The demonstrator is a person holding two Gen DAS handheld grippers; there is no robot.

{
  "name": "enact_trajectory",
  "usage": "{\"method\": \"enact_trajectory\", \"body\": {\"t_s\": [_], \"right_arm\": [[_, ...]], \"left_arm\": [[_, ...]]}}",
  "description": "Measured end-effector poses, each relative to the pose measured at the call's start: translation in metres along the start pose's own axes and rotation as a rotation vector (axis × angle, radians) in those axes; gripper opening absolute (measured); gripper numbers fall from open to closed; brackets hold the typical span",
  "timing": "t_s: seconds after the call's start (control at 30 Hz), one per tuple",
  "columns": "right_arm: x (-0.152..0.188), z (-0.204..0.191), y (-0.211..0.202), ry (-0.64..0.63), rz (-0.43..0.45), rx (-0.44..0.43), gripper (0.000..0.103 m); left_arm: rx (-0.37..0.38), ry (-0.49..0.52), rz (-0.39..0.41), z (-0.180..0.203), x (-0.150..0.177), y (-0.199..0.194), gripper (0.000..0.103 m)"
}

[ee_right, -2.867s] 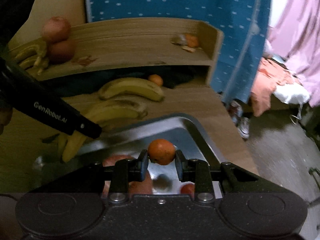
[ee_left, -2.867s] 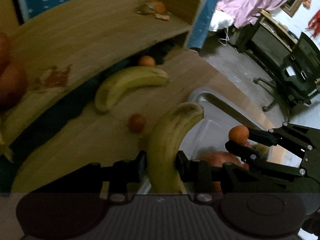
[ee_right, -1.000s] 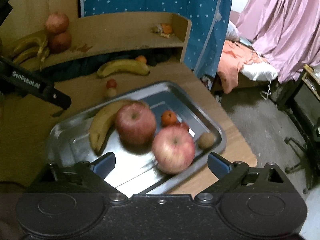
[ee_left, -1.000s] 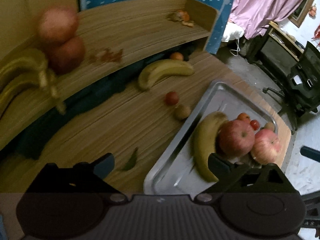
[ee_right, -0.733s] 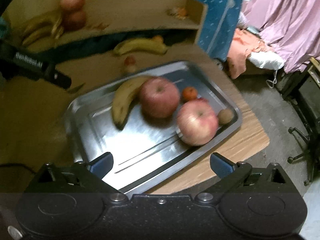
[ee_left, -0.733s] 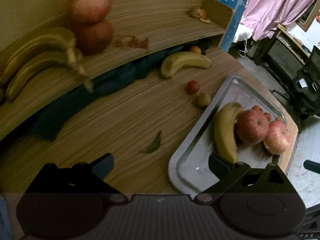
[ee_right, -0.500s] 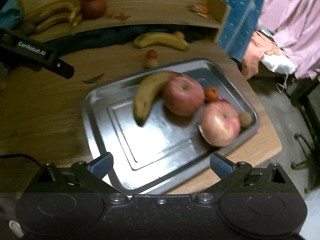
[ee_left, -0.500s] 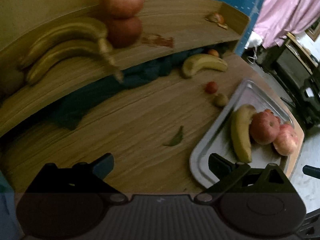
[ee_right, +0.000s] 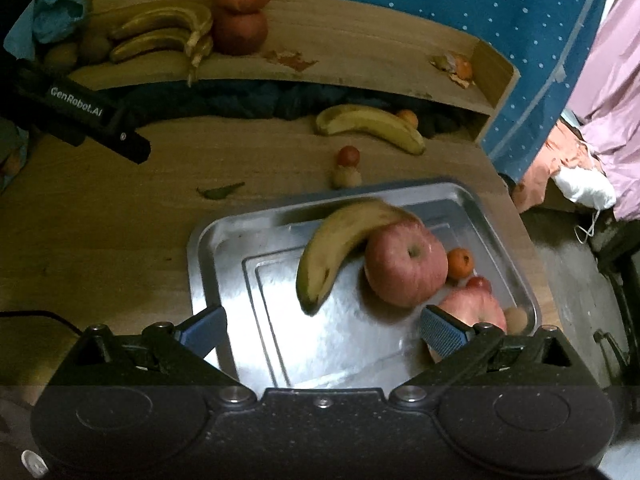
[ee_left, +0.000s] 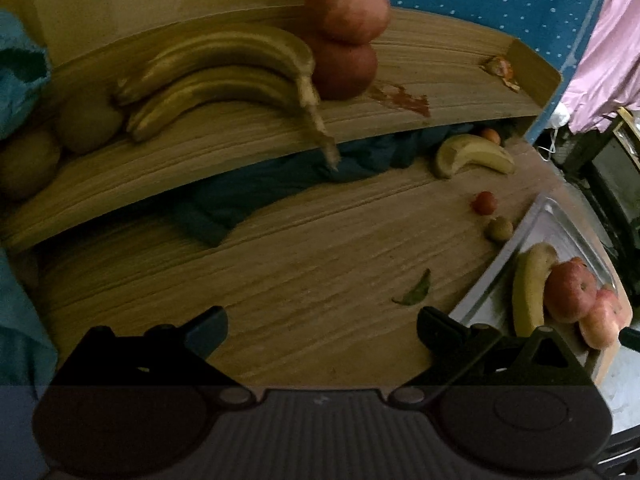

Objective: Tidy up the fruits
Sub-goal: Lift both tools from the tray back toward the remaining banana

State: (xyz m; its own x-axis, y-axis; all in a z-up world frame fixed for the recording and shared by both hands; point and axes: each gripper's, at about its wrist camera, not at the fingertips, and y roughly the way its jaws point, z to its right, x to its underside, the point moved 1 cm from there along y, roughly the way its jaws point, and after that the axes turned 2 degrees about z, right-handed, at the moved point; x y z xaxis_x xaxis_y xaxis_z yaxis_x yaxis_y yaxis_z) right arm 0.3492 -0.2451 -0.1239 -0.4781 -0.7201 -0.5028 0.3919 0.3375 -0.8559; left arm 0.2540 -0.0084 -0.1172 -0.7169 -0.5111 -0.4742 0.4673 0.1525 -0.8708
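Steel tray [ee_right: 202,252]: sits on the wooden desk [ee_right: 120,240] toward its right end, near the desk's right edge; left half of the tray floor bare. Contents: one banana [ee_right: 340,248], long axis diagonal, dark tip pointing toward the camera and left, far end against an apple [ee_right: 404,266]; a second apple [ee_right: 472,308] nearer the right rim; a small orange [ee_right: 460,263], a small red fruit [ee_right: 479,282] and a brown kiwi-like fruit [ee_right: 515,319] along that side. Loose on the desk beyond the tray's far rim: a small red fruit [ee_right: 348,155] touching a brown one [ee_right: 346,176], a green leaf [ee_right: 218,191], and a second banana [ee_right: 372,126] lying crosswise by the shelf's lower opening, a small orange [ee_right: 407,117] behind it. Raised shelf [ee_left: 400,128]: banana bunch [ee_left: 224,76], stems pointing right, beside two stacked red fruits [ee_left: 344,36]; peel scraps [ee_right: 454,65] at the far right end. Right claw [ee_right: 322,326]: spread wide, empty, above the tray's near portion. Left claw [ee_left: 322,326]: spread wide, empty, over open desk left of the tray.
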Motion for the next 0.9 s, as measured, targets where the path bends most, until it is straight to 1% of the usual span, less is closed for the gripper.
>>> {"method": "enact_trajectory", "body": {"t_s": [0.23,0.33,0.6,0.7,0.9], "right_arm": [[-0.021,0.014,0.013,-0.039,0.063,-0.028,0.102],[-0.028,0.021,0.02,-0.044,0.079,-0.035,0.102],[-0.039,0.043,0.046,-0.035,0.09,-0.038,0.102],[-0.043,0.048,0.056,-0.049,0.086,-0.017,0.102],[-0.05,0.058,0.073,-0.067,0.079,-0.025,0.102]], "left_arm": [[-0.047,-0.042,-0.007,0.004,-0.013,0.013,0.103],[-0.053,-0.05,-0.015,0.009,-0.018,0.02,0.103],[-0.06,-0.008,-0.042,0.036,-0.035,0.04,0.103],[-0.054,0.009,-0.052,0.047,-0.043,0.048,0.103],[-0.037,0.039,-0.061,0.068,-0.06,0.066,0.103]]}}
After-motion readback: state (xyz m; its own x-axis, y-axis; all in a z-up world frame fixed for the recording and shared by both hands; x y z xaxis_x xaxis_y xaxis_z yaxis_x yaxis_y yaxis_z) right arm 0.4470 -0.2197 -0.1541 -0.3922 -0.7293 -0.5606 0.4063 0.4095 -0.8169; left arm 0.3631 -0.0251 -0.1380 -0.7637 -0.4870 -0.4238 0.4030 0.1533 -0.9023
